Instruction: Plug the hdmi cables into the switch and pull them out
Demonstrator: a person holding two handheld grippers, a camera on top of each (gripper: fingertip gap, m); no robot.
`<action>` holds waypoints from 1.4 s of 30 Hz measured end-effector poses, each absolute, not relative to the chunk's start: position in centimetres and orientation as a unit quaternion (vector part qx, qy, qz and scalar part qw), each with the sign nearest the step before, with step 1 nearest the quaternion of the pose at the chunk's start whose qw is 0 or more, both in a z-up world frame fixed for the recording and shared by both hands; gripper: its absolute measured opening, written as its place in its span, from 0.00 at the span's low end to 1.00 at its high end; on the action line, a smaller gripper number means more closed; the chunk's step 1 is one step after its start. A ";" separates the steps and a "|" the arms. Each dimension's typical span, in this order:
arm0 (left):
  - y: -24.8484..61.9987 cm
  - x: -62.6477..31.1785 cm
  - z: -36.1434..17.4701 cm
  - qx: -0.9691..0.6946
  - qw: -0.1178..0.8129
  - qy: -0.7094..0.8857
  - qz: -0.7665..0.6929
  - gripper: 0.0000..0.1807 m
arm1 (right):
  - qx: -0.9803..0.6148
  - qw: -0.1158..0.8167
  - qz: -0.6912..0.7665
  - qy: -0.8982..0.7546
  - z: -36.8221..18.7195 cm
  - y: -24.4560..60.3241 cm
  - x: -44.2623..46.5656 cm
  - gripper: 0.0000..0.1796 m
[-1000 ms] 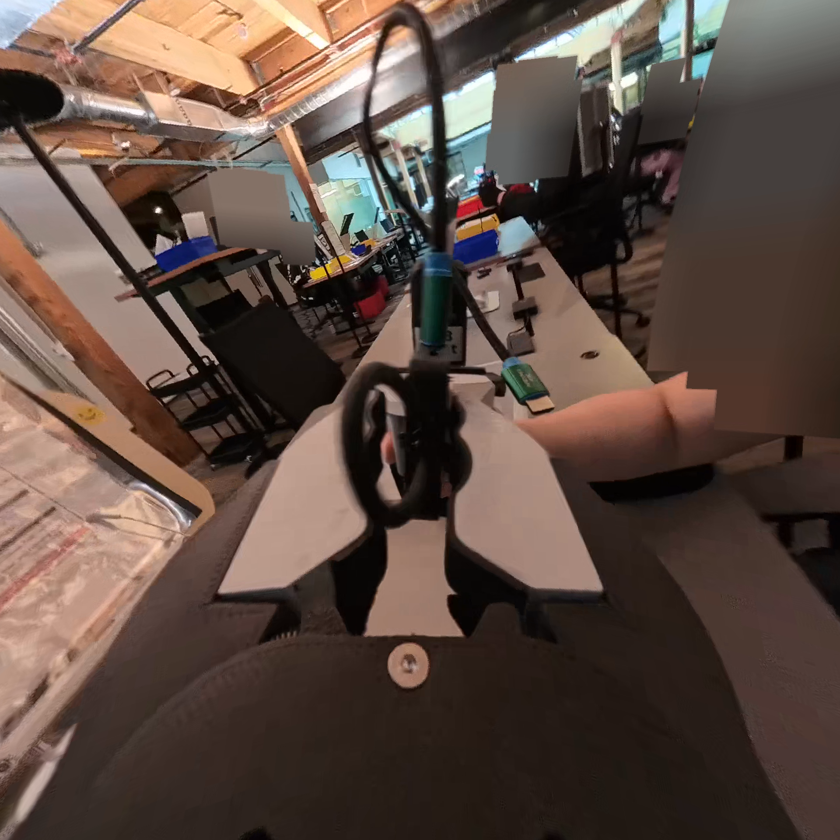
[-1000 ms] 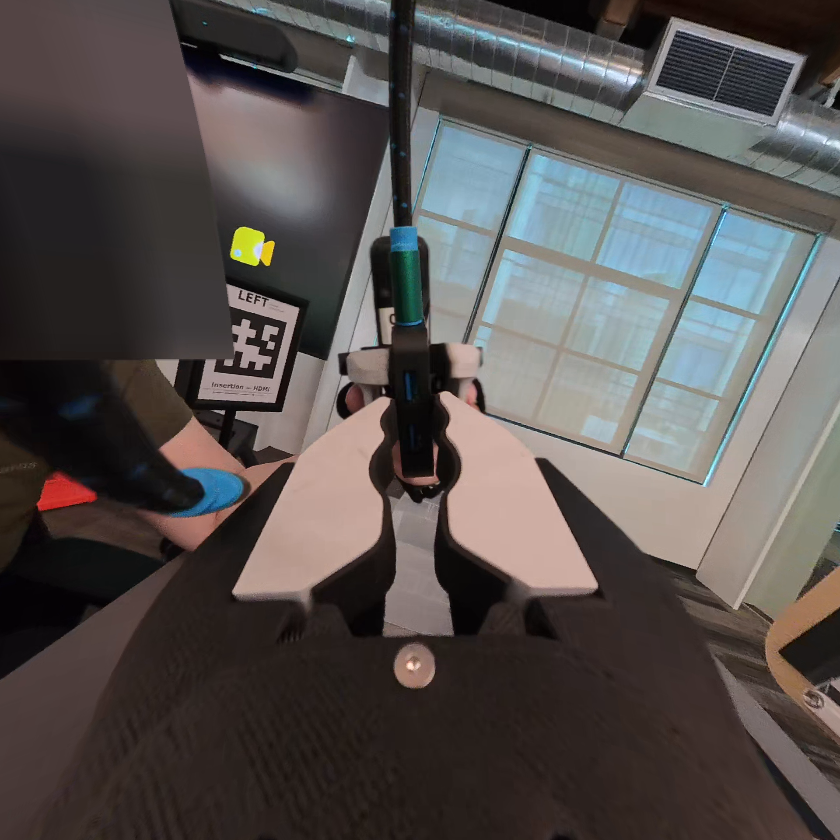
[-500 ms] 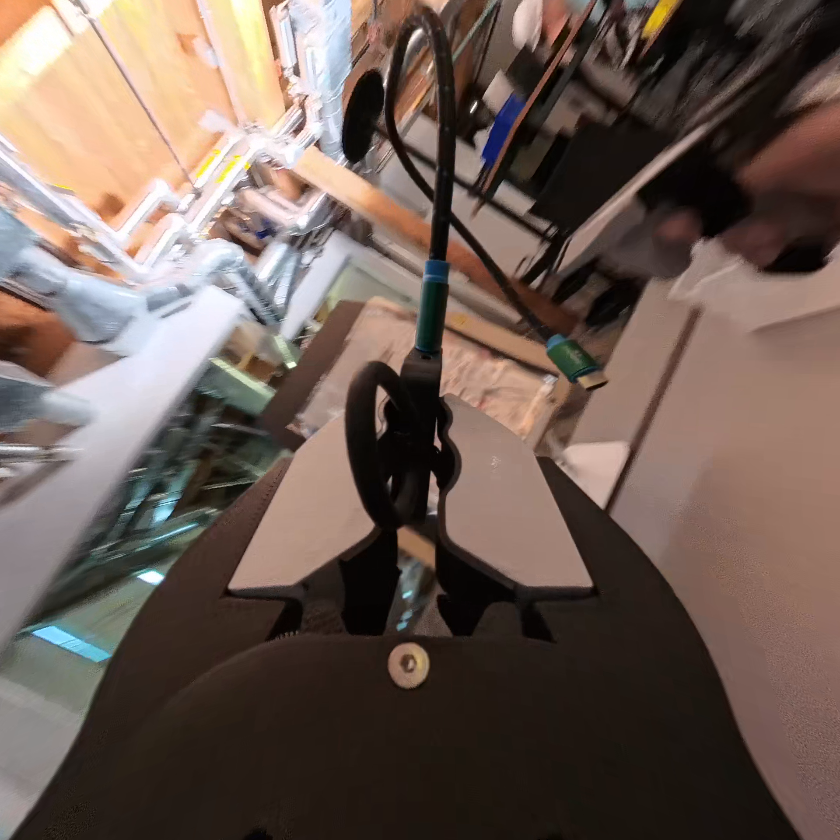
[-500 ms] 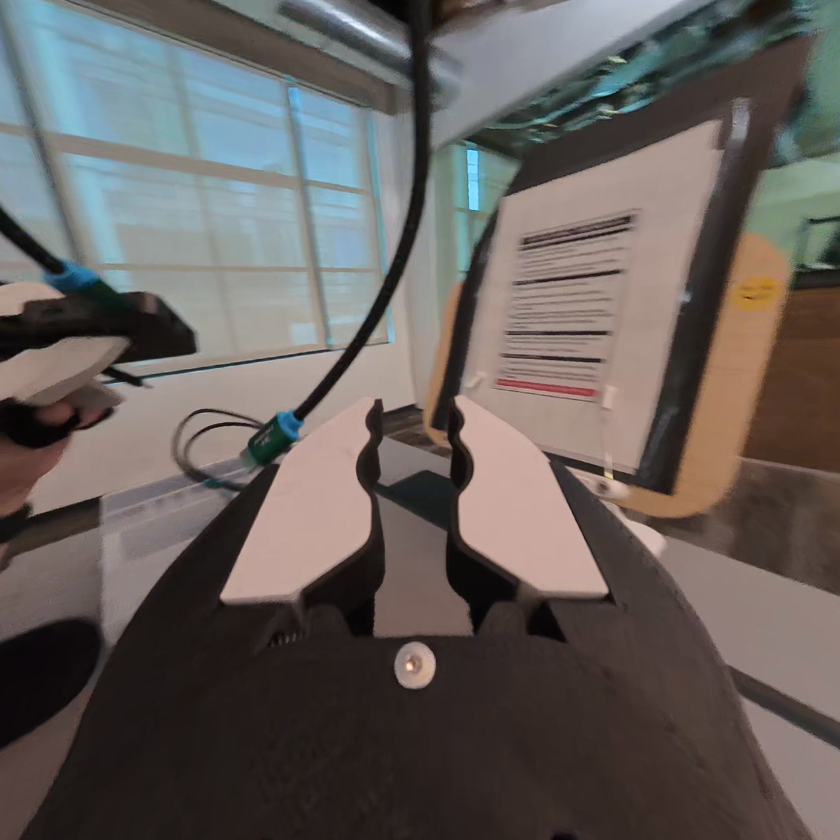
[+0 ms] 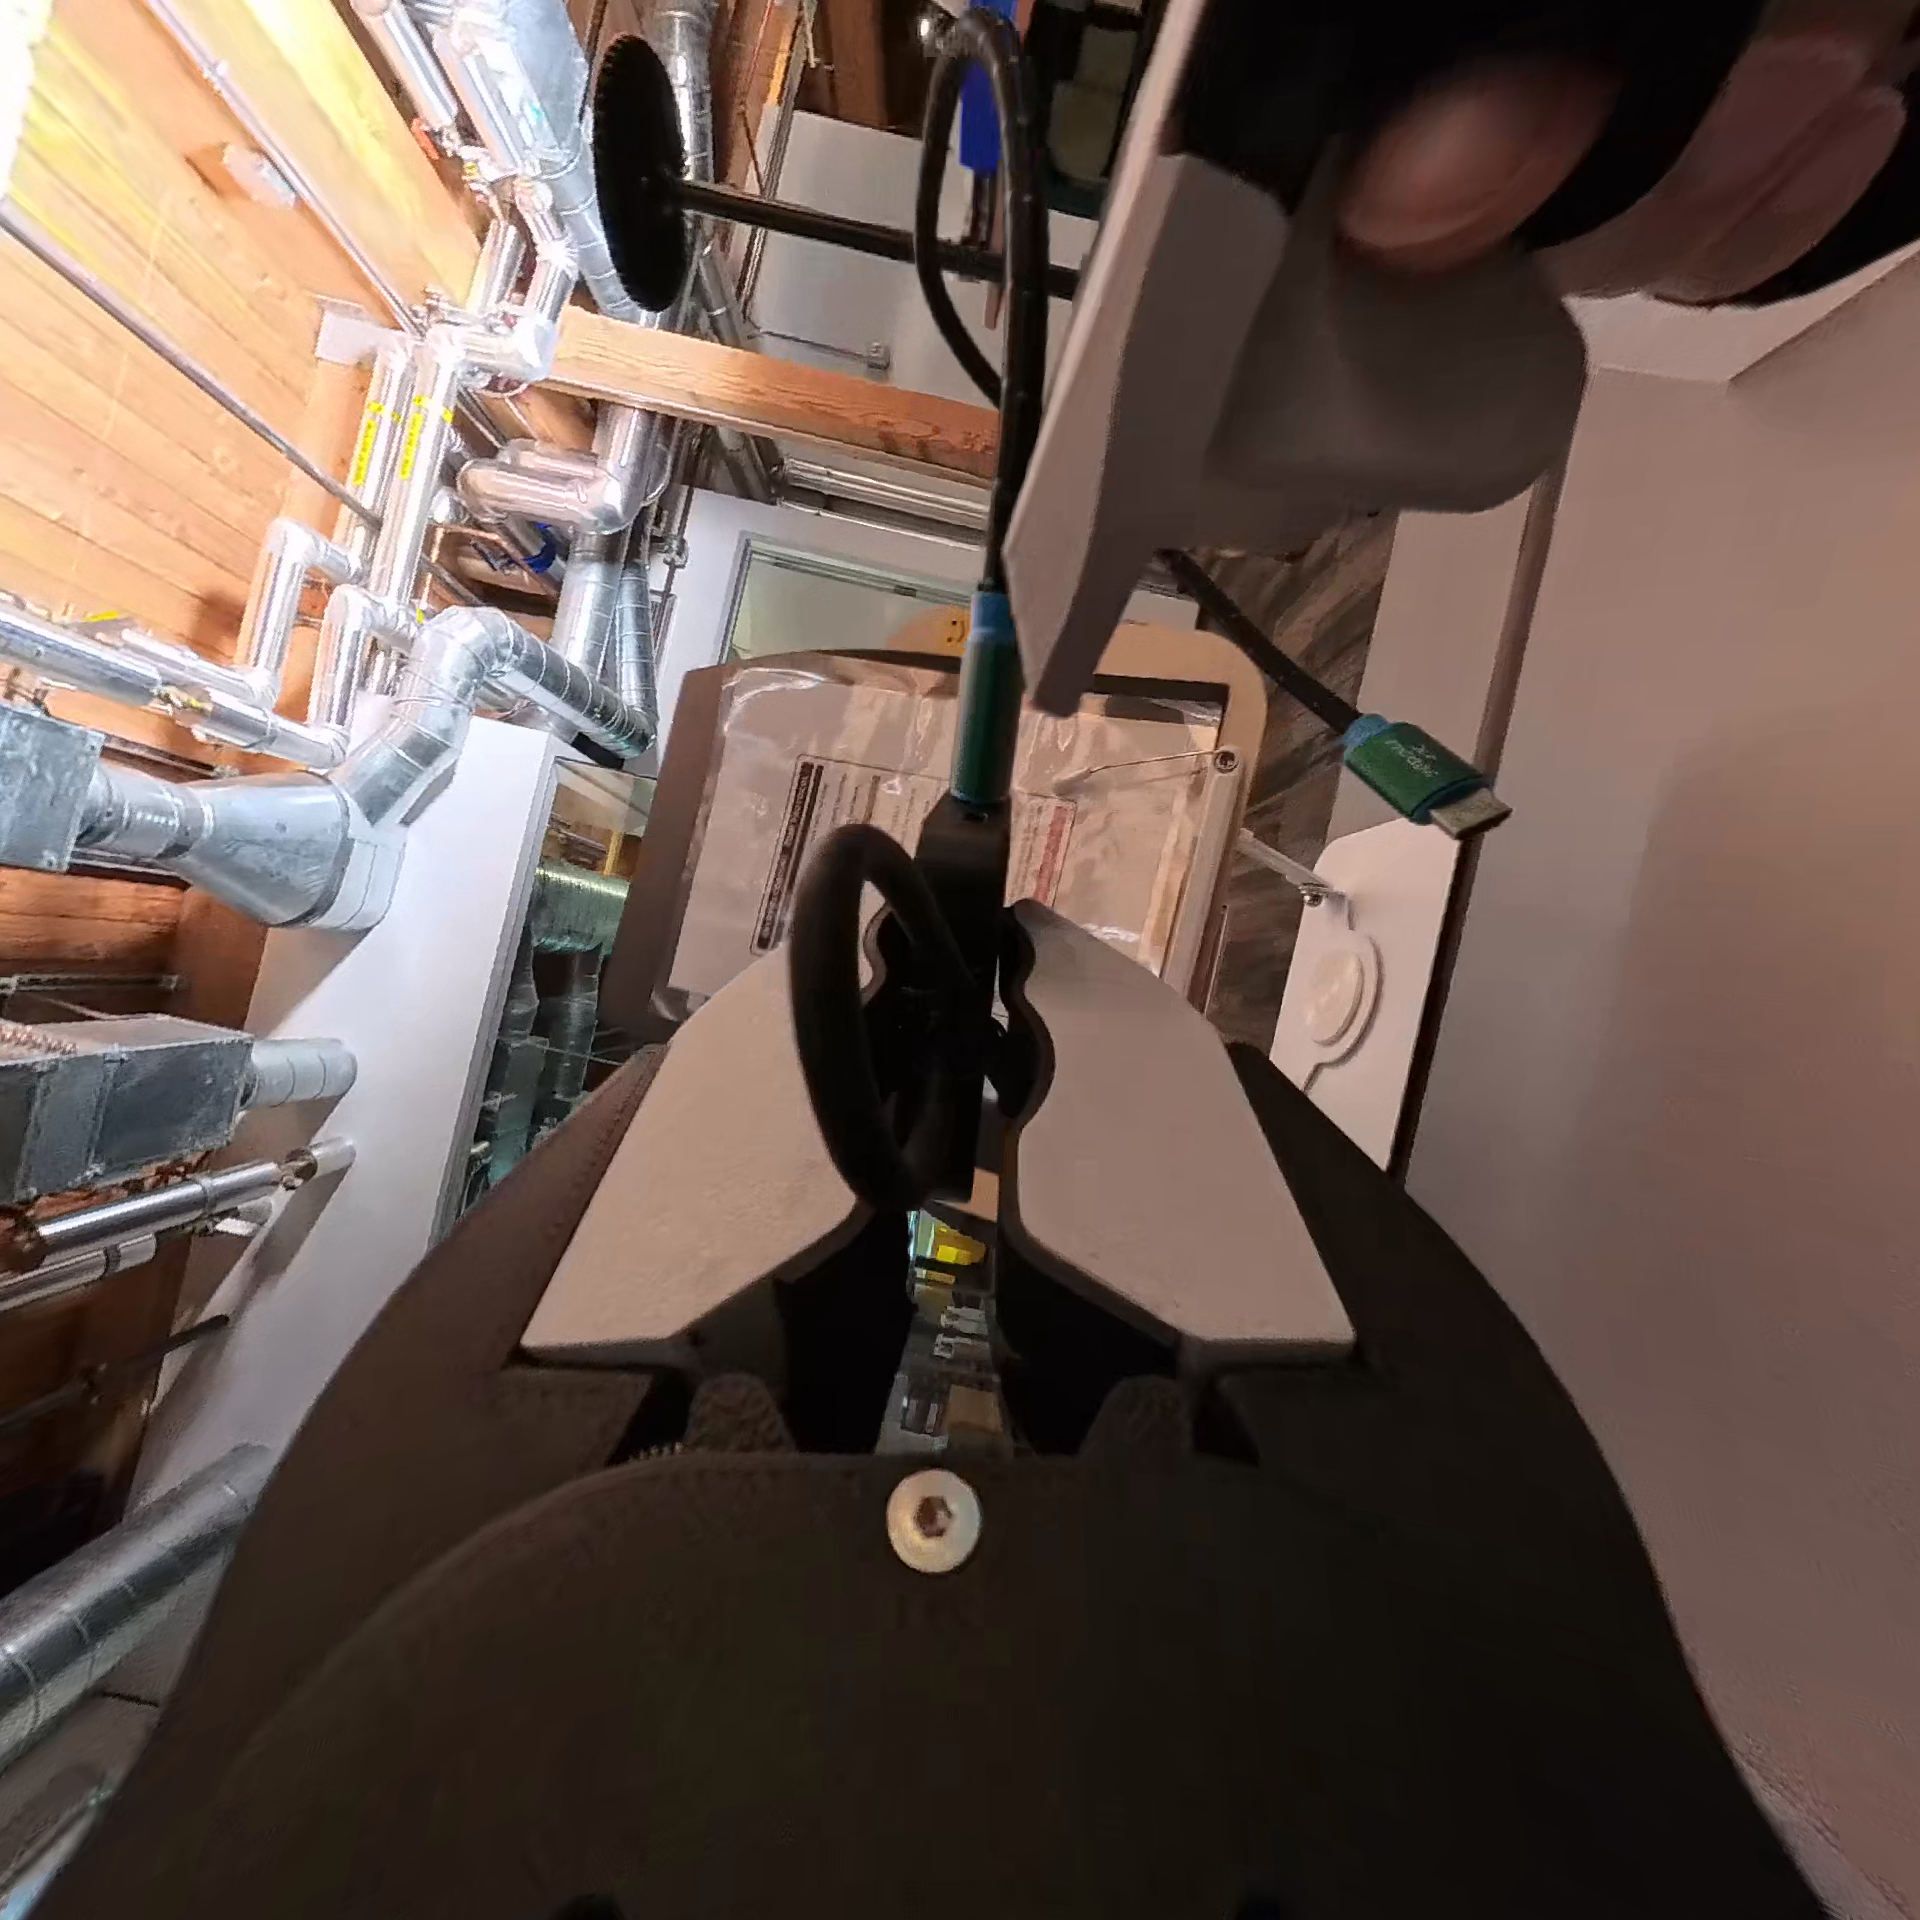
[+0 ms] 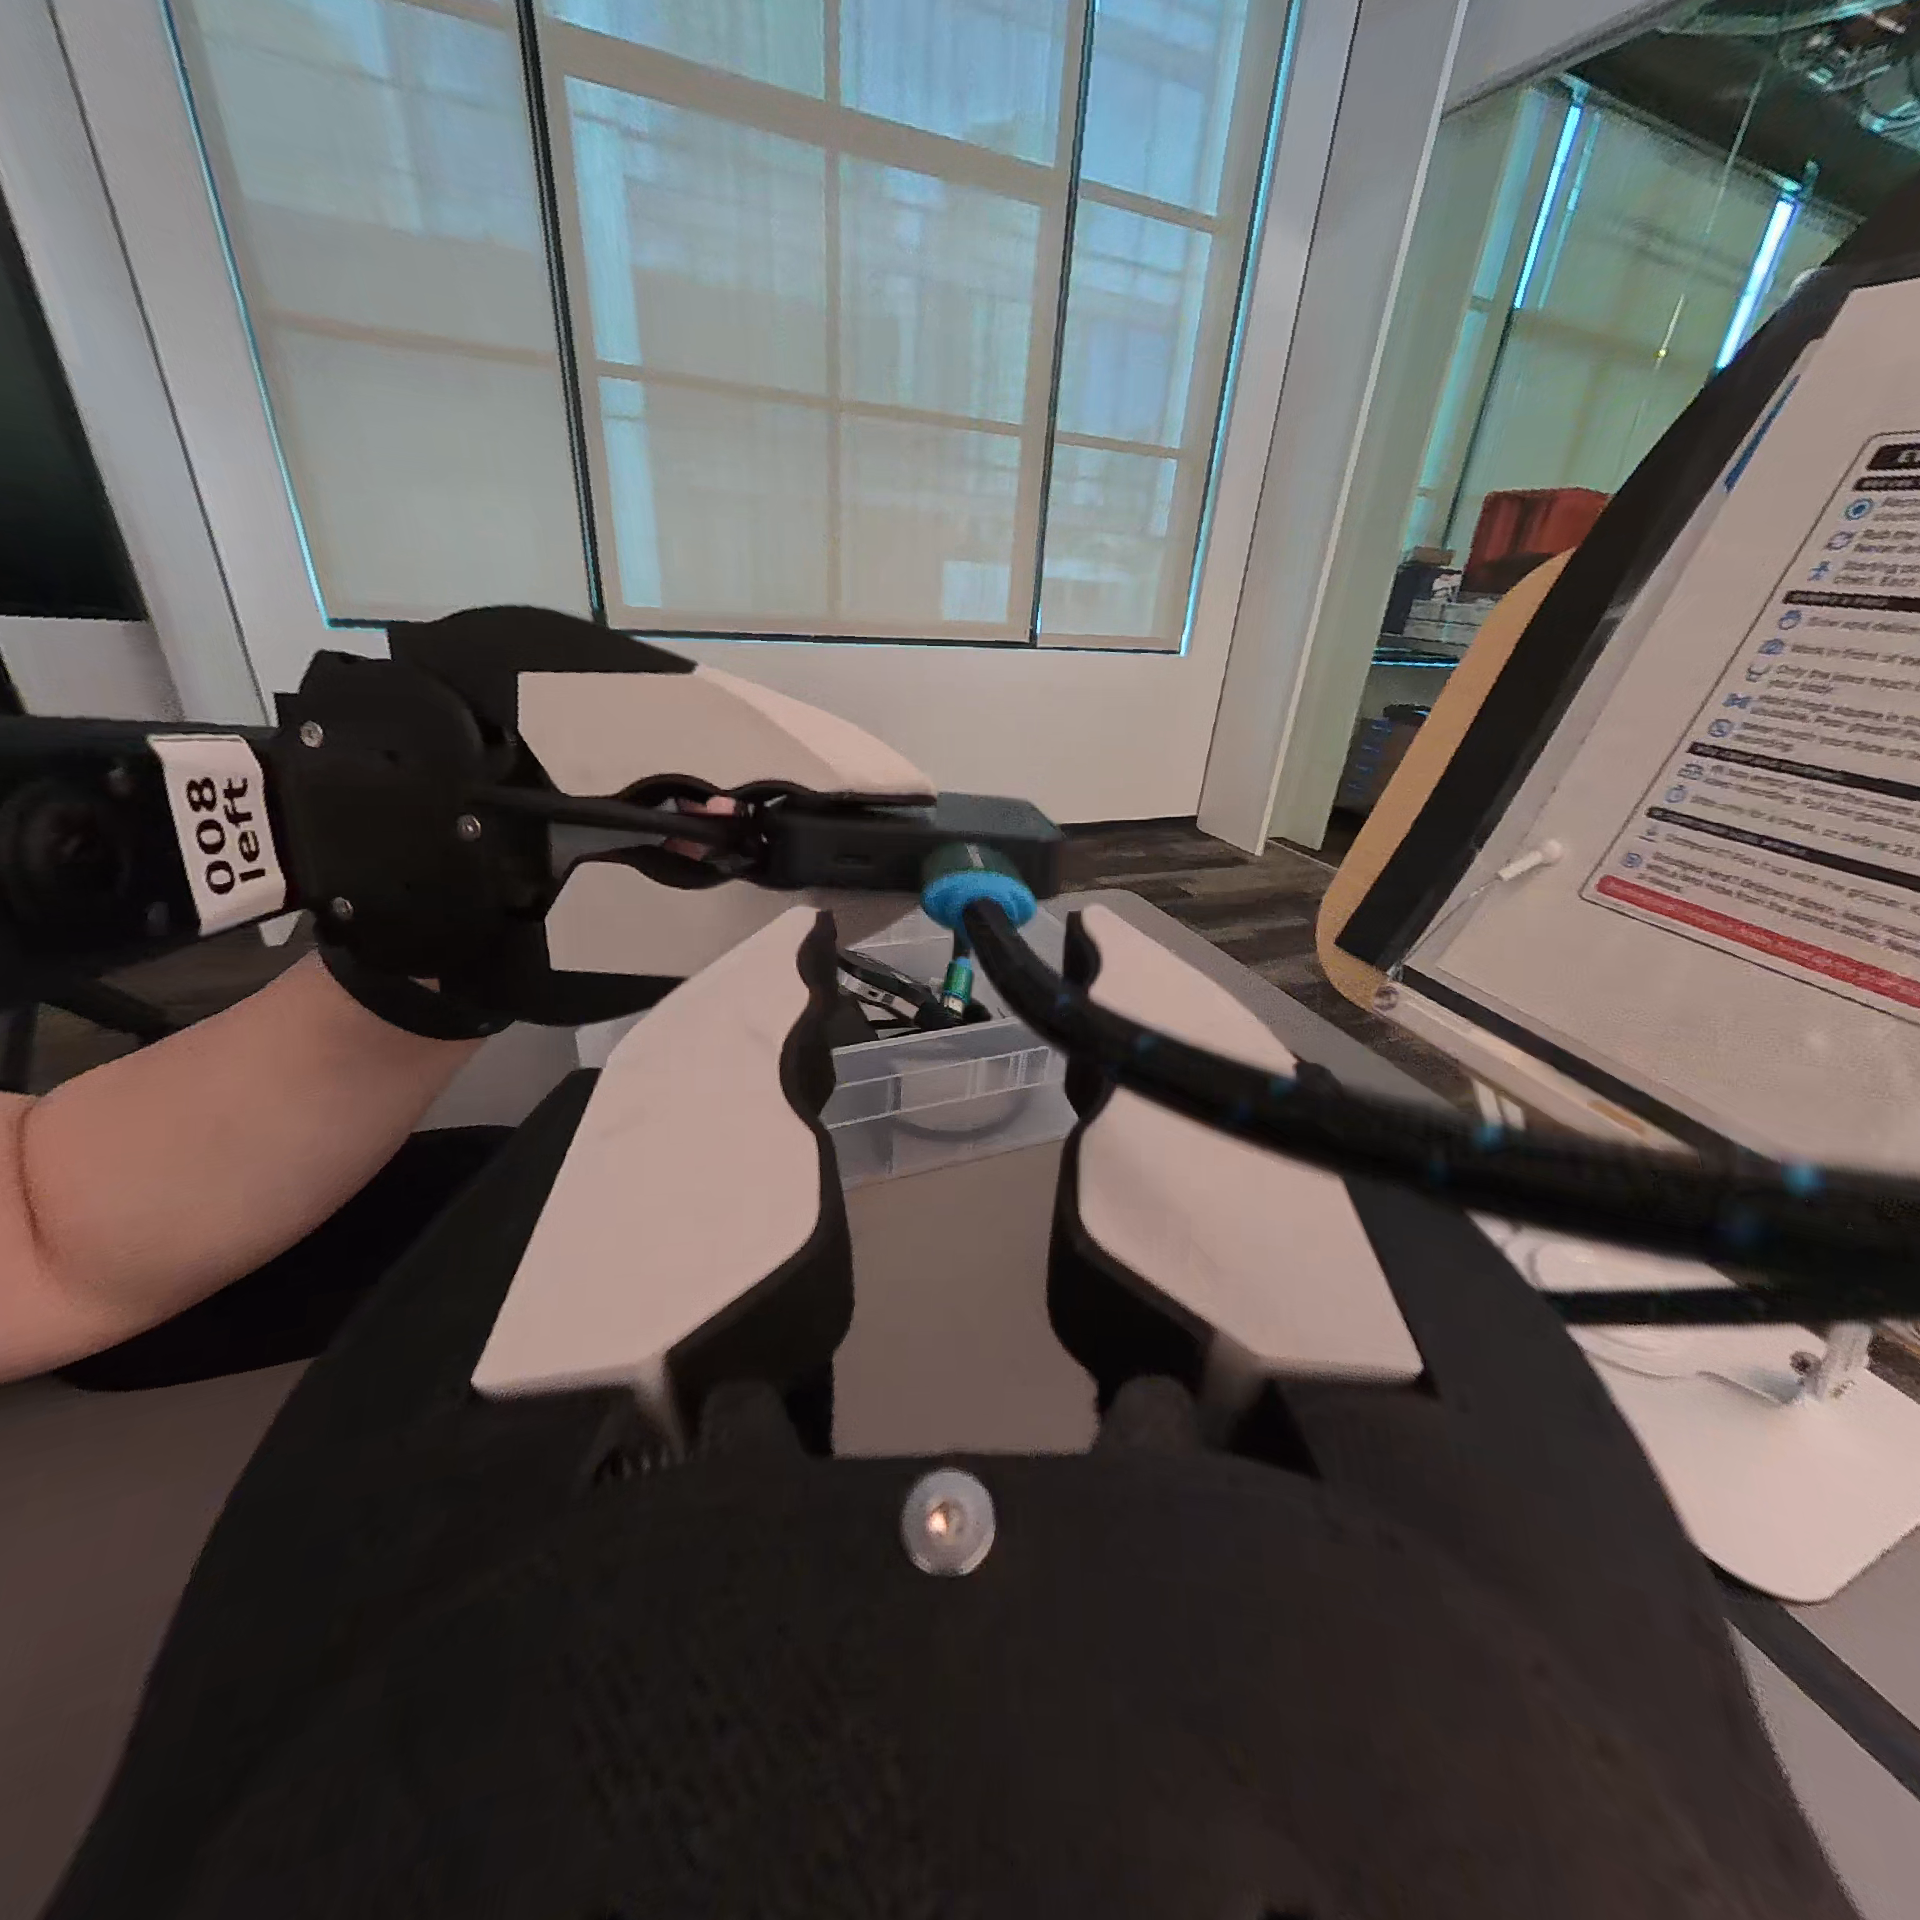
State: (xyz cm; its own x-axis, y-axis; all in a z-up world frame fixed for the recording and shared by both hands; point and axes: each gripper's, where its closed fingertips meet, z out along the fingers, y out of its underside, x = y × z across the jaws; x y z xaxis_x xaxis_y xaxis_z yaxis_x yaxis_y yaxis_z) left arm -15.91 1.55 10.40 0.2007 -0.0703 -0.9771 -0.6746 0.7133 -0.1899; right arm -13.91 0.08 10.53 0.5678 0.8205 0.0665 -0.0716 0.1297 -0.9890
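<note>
In the right wrist view my left gripper [image 6: 894, 821] comes in from the left, turned on its side. It is shut on the black HDMI switch [image 6: 1008, 831]. A green plug with a blue collar [image 6: 971, 883] sits in the switch, and its black braided cable [image 6: 1299, 1101] runs off to the right over my right finger. My right gripper [image 6: 940, 935] is open, its tips just short of that plug. In the left wrist view my left gripper [image 5: 966, 935] holds the switch [image 5: 956, 862] with the plugged cable [image 5: 982, 717]. A loose green plug [image 5: 1418, 774] hangs at the right.
A clear plastic box [image 6: 945, 1081] with another green plug [image 6: 956, 982] in it stands on the grey table [image 6: 104, 1507] under the switch. A framed instruction sign [image 6: 1714, 727] on a white base stands at the right. A person's forearm [image 6: 208, 1174] lies at the left.
My right gripper let go of the switch, swung away, came back facing the plugged cable and opened wider. My left gripper rolled onto its side, still holding the switch.
</note>
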 end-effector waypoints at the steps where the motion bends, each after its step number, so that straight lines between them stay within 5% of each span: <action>1: 1.5 -15.7 10.2 -0.311 0.707 0.599 0.214 0.07 | -0.571 0.677 0.331 -0.325 10.6 0.1 -13.8 0.21; 5: 1.1 -15.0 9.8 -0.306 0.705 0.605 0.207 0.07 | -0.575 0.677 0.325 -0.324 10.4 0.4 -13.4 0.12; 35: 2.1 -14.3 8.9 -0.347 0.683 0.603 0.222 0.07 | -0.598 0.622 0.400 -0.308 9.7 1.0 -12.4 0.13; 42: 3.0 -14.6 8.2 -0.368 0.666 0.606 0.231 0.08 | -0.638 0.651 0.276 -0.305 8.9 1.7 -12.5 0.13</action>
